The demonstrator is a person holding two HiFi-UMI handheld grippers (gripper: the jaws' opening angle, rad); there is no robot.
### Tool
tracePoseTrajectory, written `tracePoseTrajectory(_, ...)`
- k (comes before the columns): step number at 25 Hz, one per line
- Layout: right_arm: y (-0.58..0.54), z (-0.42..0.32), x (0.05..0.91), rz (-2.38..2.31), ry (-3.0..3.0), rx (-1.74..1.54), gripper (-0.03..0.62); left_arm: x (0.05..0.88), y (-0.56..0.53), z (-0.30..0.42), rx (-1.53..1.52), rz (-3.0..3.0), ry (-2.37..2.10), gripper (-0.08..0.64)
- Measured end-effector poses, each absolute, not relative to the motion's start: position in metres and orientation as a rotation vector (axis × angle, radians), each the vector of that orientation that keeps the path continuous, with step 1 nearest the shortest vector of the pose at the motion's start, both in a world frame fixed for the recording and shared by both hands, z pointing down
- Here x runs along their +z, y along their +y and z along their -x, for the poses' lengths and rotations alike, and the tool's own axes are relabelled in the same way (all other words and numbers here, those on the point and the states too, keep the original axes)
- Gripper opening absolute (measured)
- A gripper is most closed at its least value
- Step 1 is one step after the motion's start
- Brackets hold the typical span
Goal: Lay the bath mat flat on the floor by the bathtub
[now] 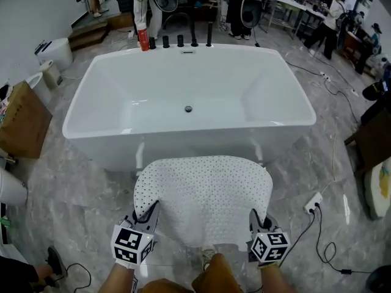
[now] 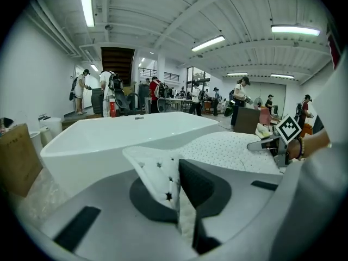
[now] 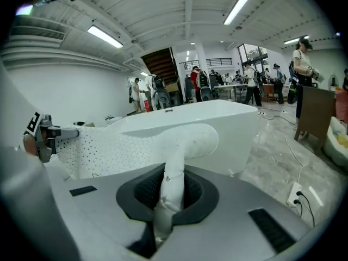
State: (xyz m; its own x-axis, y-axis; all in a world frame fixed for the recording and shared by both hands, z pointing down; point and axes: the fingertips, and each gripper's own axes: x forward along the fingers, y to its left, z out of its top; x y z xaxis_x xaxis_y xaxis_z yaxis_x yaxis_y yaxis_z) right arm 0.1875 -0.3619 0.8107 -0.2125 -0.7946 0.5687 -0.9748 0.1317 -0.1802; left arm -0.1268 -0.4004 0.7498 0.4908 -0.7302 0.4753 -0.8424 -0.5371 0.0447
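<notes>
bath mat (image 1: pixel 204 194) corners hidden, left tongs (image 1: pixel 151 211), right tongs (image 1: pixel 253 217)

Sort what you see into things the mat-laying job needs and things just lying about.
Belongs to the job: bath mat, bathtub, floor, left gripper, right gripper.
Just lying about: red bottle, cardboard box, power strip.

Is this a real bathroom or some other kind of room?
Likely a big workshop hall, not a home bathroom: the bathtub stands alone, people stand at tables behind it, and strip lights run overhead.
</notes>
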Motion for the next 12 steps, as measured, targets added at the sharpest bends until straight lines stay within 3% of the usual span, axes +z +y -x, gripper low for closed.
tracePoseTrajectory(12,-0.375,-0.192,0.974,-1.665,-2.074,0.598,0.040,0.916,-0.410,0.131,0.553,-2.529,-1.349,0.026)
